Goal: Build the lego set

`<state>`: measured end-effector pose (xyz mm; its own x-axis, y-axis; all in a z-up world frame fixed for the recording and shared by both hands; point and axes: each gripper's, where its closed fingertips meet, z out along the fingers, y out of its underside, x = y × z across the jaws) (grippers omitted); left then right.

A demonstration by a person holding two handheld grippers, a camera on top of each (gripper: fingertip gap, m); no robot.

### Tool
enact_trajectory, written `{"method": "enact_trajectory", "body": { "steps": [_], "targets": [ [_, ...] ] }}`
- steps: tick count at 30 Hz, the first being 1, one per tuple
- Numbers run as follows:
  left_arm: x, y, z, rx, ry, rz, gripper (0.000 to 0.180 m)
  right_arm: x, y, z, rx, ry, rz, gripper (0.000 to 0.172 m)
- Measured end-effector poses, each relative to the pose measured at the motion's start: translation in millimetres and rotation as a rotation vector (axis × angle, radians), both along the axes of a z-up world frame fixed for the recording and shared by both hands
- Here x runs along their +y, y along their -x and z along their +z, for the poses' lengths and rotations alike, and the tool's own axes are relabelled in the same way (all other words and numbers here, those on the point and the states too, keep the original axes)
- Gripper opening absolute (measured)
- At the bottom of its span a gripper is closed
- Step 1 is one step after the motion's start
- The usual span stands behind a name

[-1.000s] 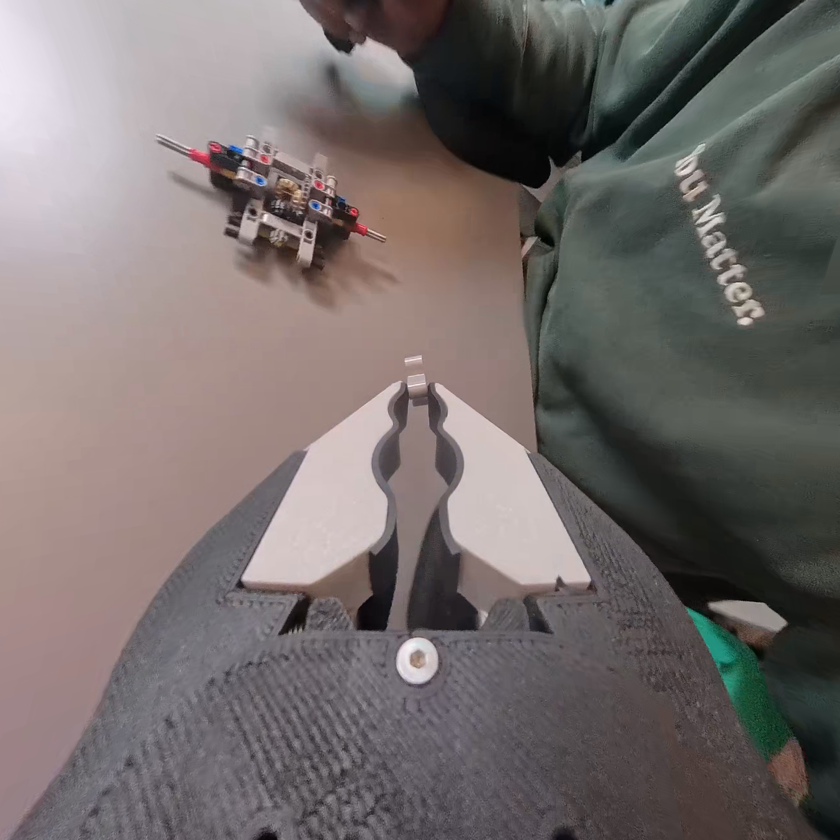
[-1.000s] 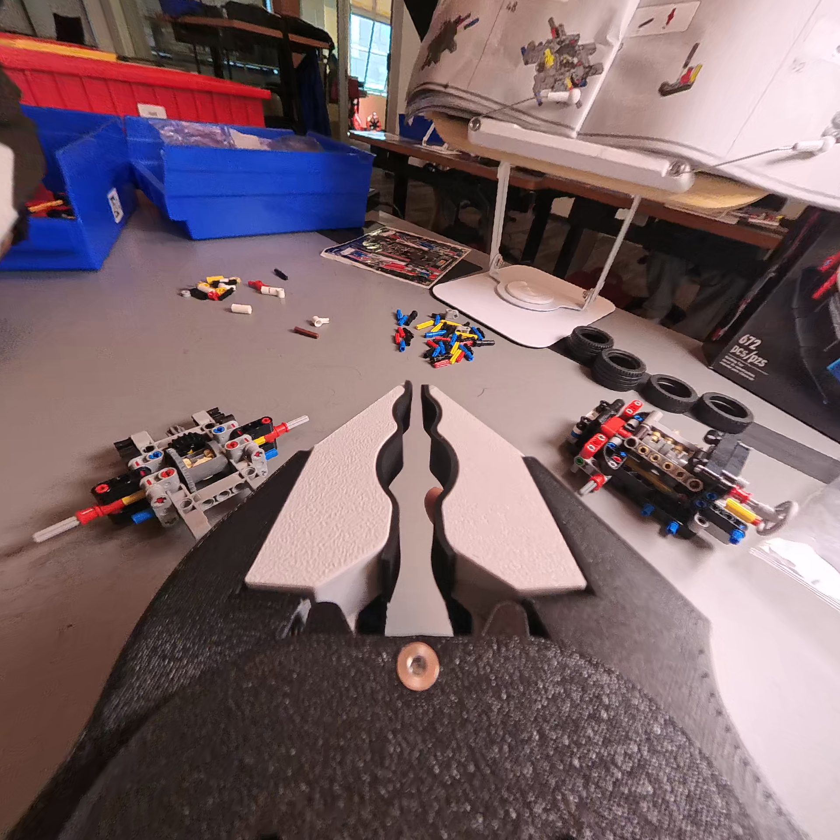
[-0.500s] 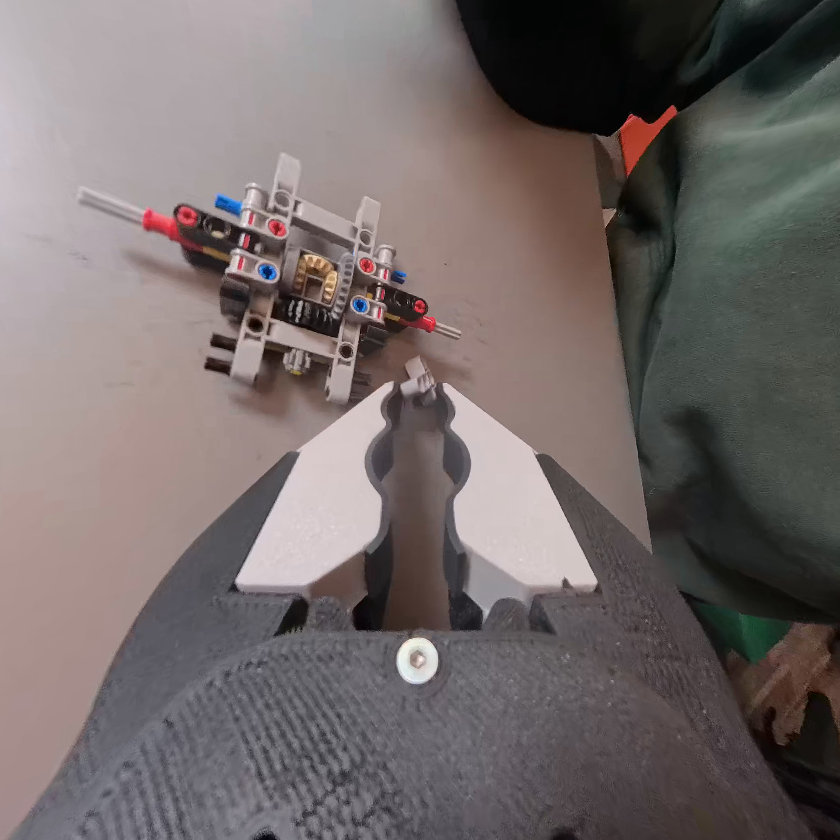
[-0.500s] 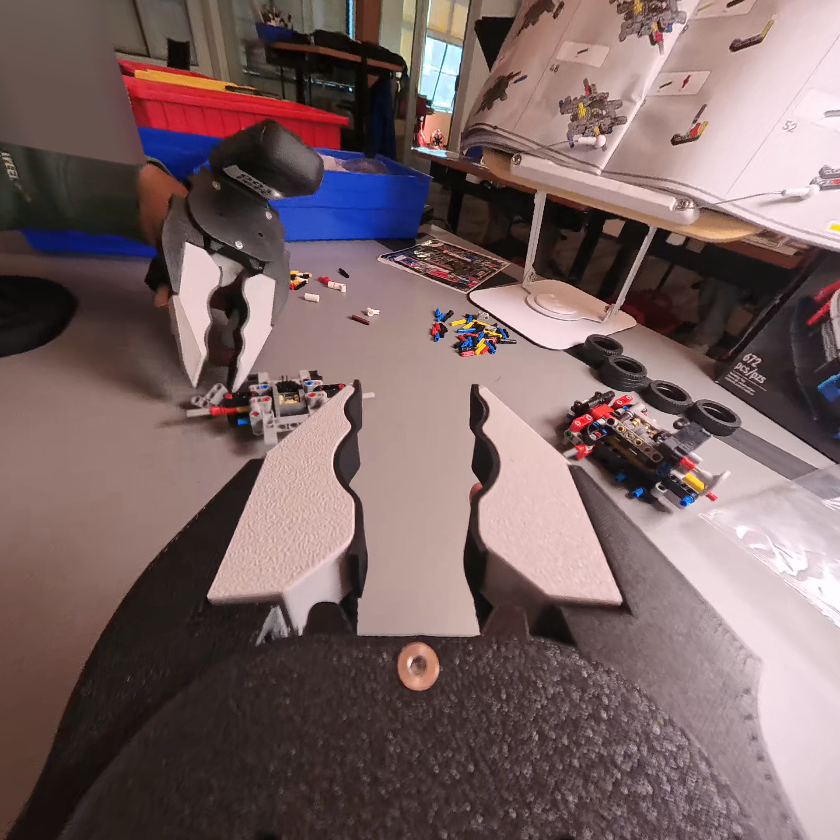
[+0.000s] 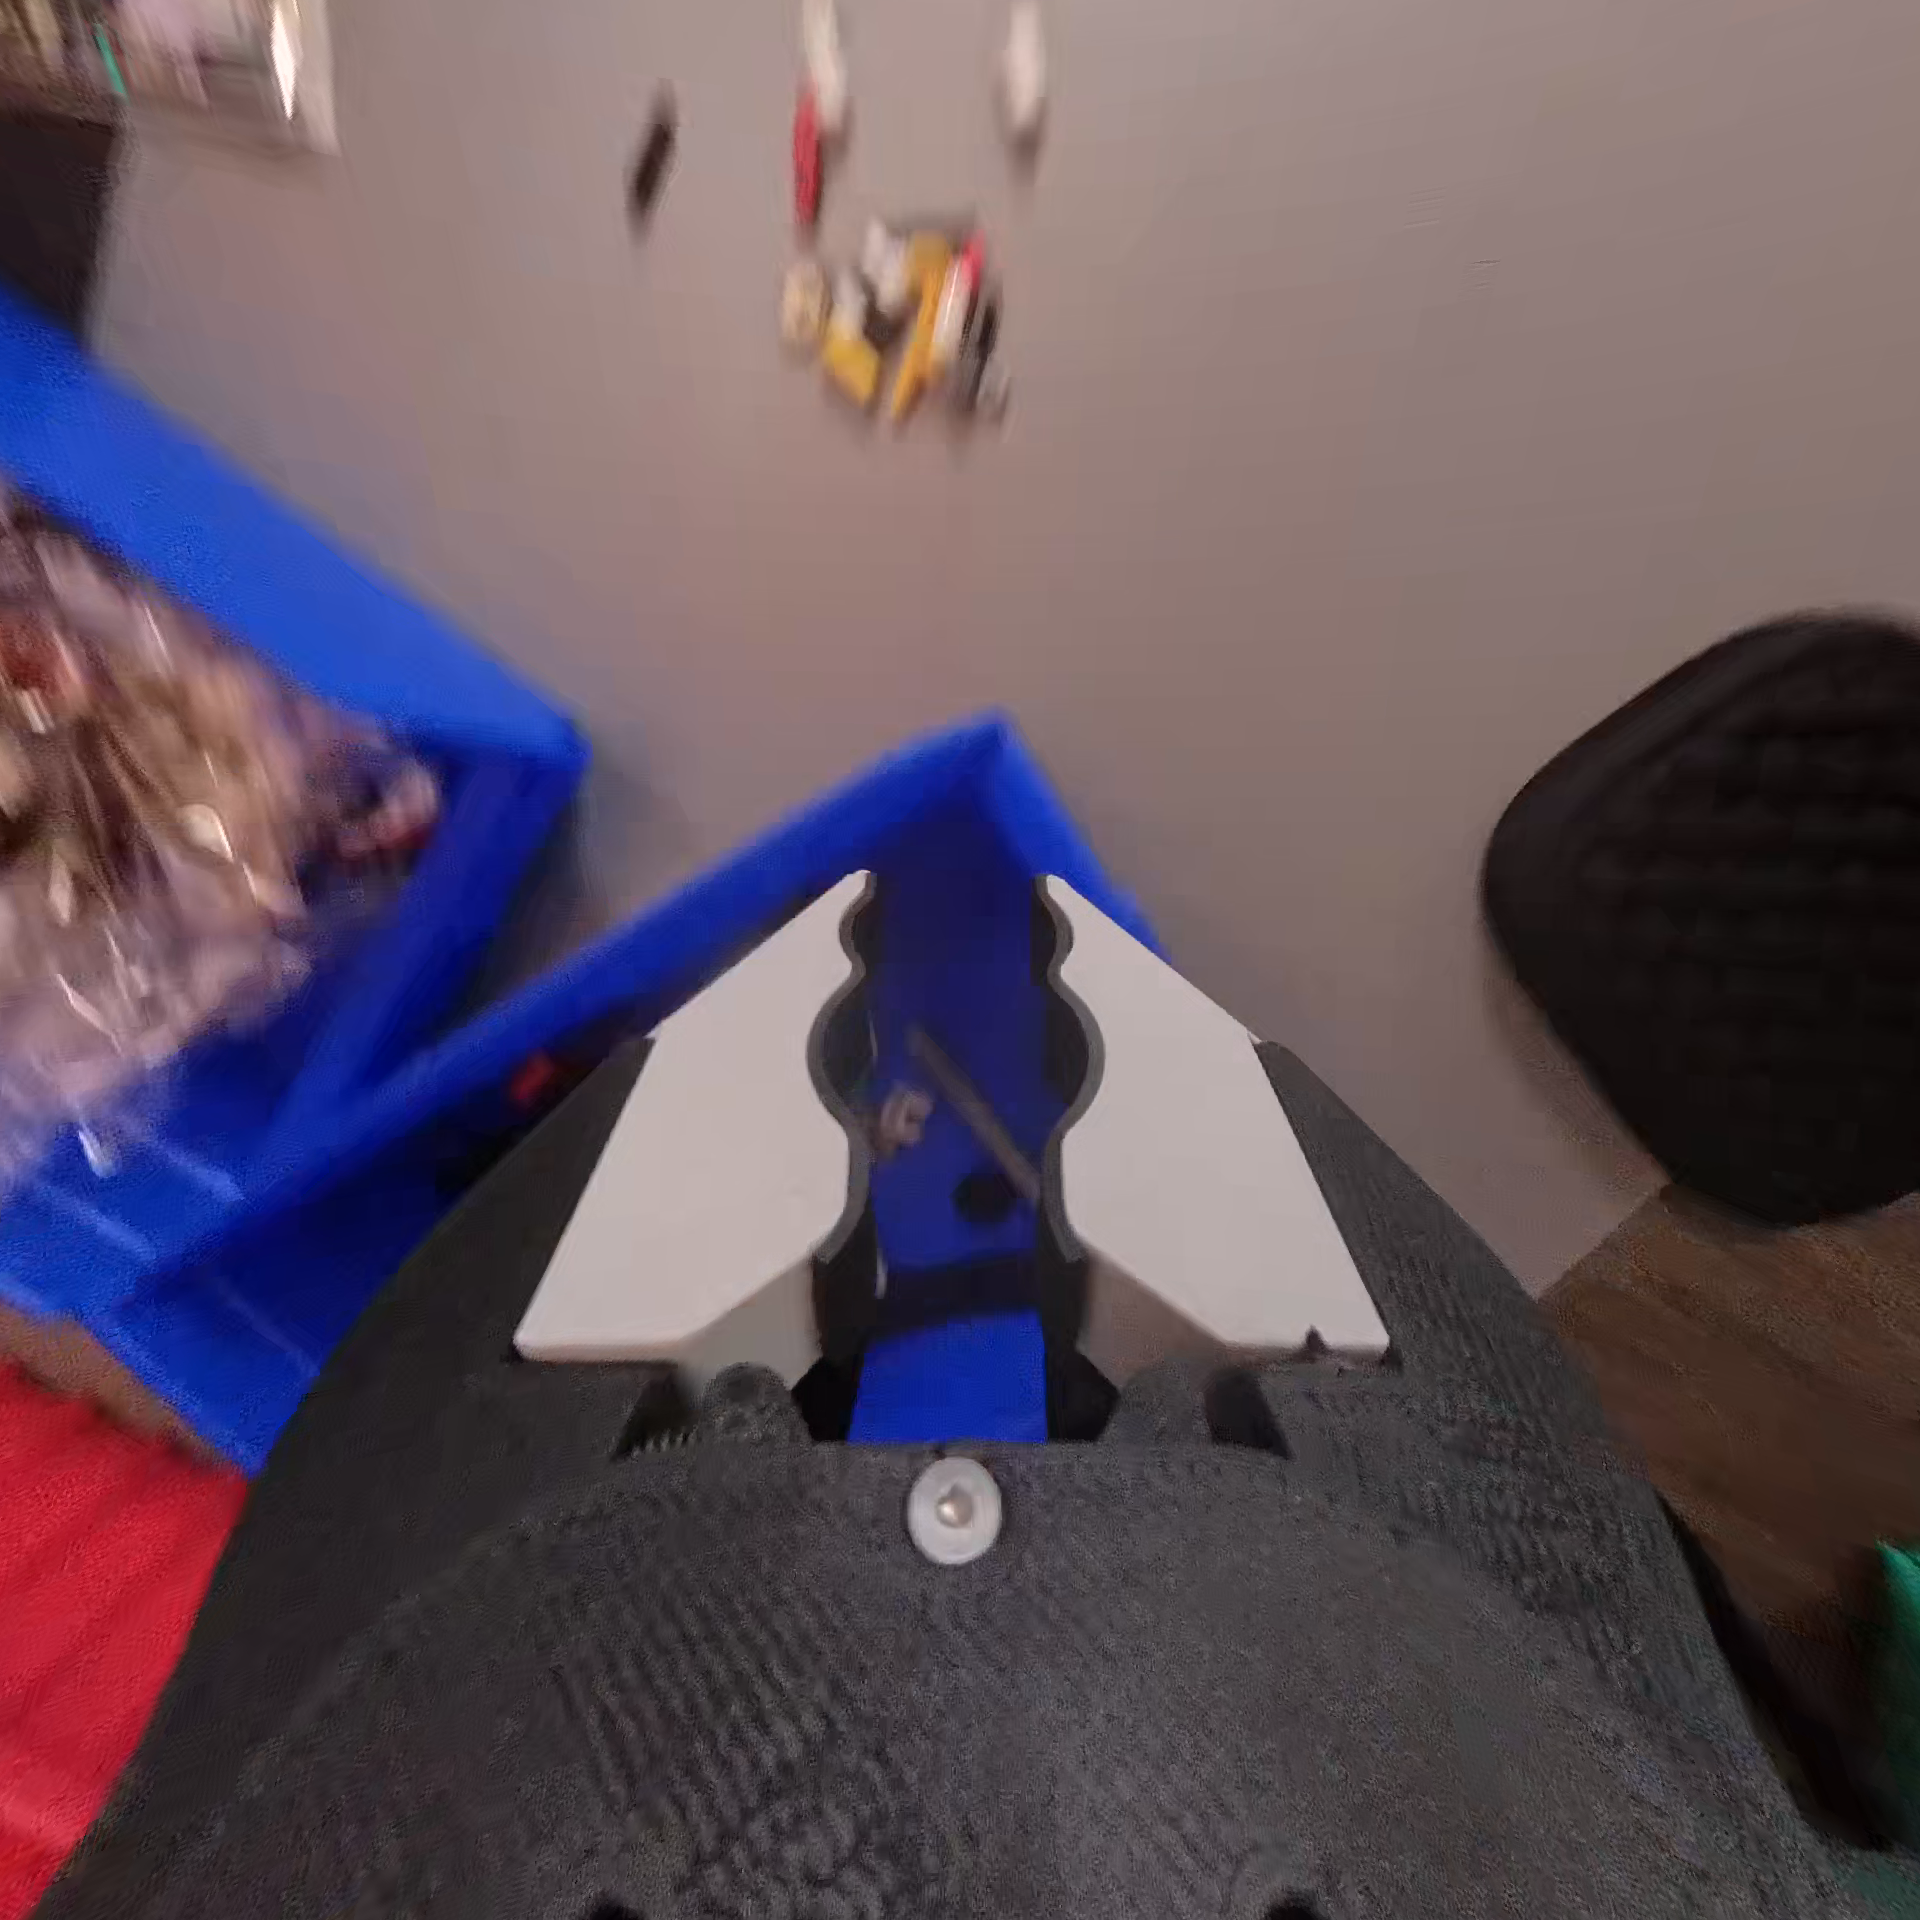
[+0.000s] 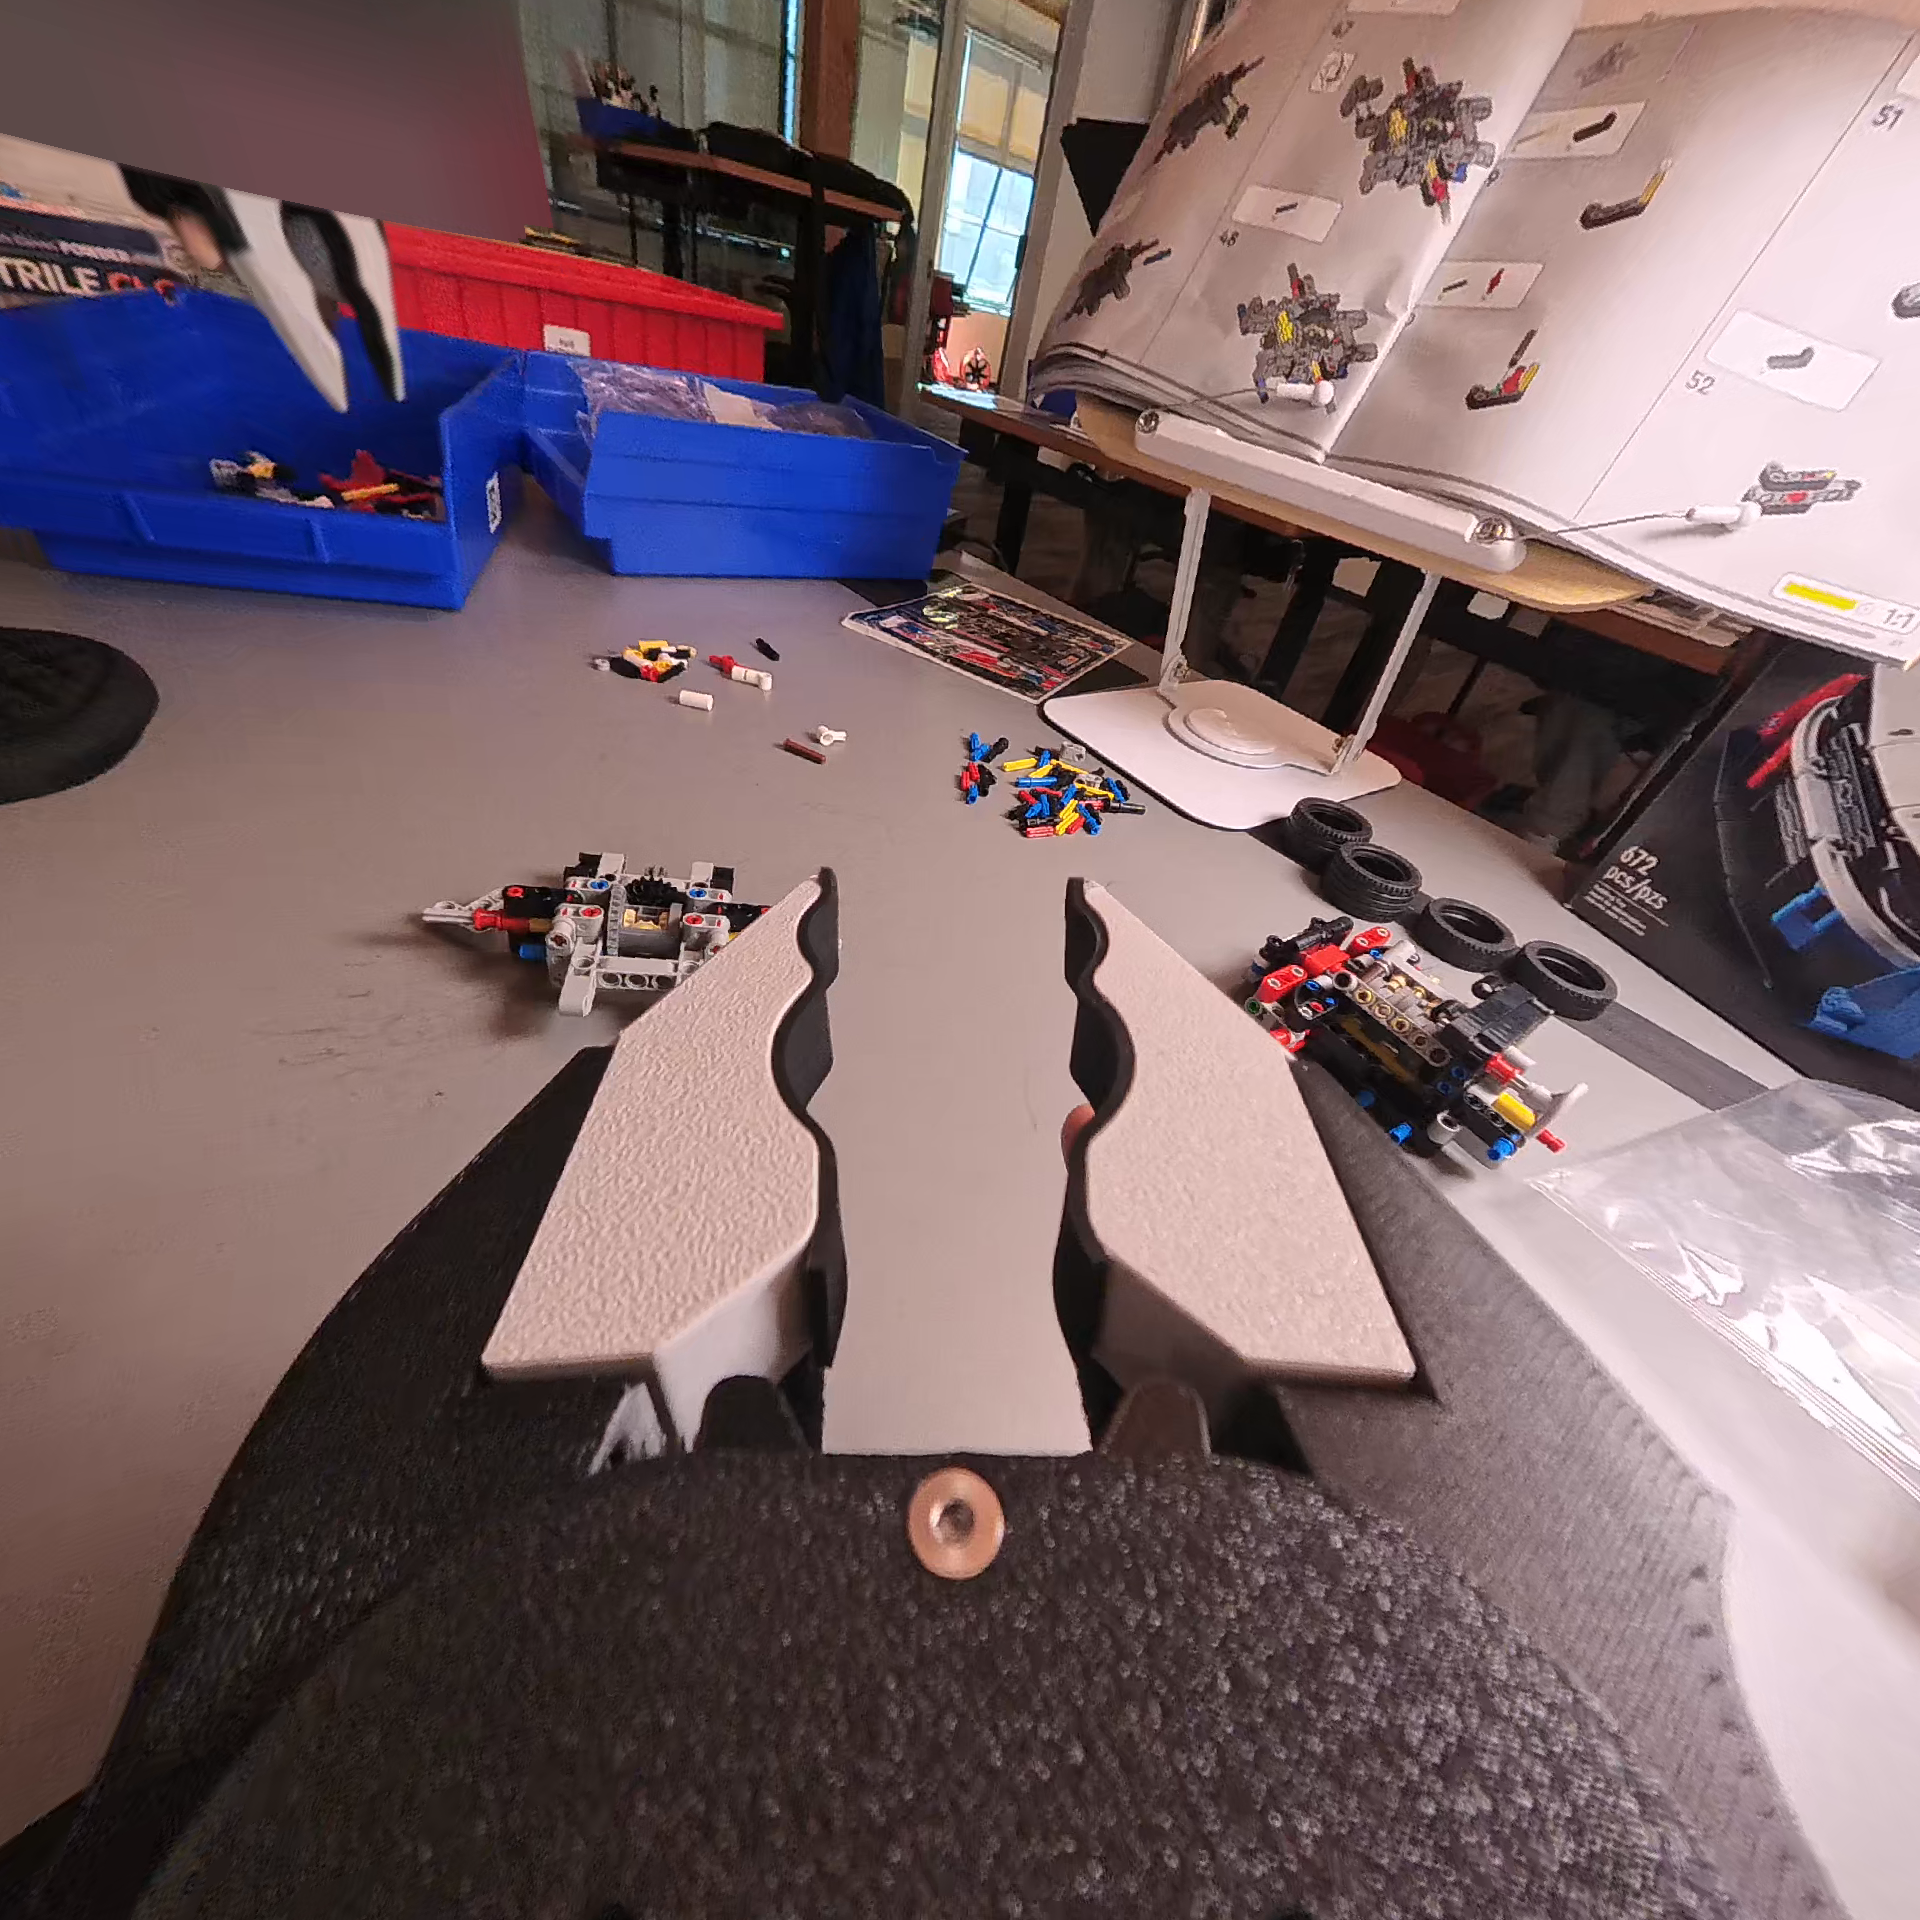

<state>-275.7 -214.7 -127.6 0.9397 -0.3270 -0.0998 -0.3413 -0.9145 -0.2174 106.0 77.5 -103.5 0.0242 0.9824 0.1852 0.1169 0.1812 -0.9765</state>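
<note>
Two grippers, both with jaws apart and holding nothing.
Your left gripper (image 5: 956, 883) hangs over a blue bin (image 5: 727, 894); your right gripper (image 6: 948, 888) sits above the grey table (image 6: 312, 1039), just beside a small brick assembly (image 6: 613, 920).

The smooth matt grey counter (image 6: 312, 831) is showing faint scuffs. The blue plastic bins (image 6: 748, 499) are looking glossy, the four black rubber tyres (image 6: 1371, 878) ribbed. The grey pebbled plastic fingers (image 6: 686, 1143) are carrying matt black liners, and a clear crinkled plastic bag (image 6: 1766, 1247) is glinting.
</note>
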Motion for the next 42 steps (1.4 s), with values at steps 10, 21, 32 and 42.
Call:
{"method": "enact_trajectory", "body": {
  "steps": [10, 21, 32, 42],
  "targets": [
    [-53.9, 67.9, -90.3, 0.091, 0.047, 0.177, 0.028, 2.4, 6.2, -13.4, -0.044, 0.008, -0.012, 0.039],
    [-40.9, 63.7, -92.1, 0.017, 0.044, 0.155, 0.024, 7.6, 4.3, -16.6, -0.051, 0.02, -0.032, 0.037],
    [57.2, -124.5, 21.4, -0.067, -0.31, -0.284, 0.023, 1.6, 6.5, -18.9, -0.064, -0.01, -0.019, 0.036],
    [93.6, -280.5, -87.3, -0.221, -0.091, -0.71, 0.023, -11.1, 13.4, -39.3, -0.244, 0.027, -0.022, 0.04]
  ]
}}
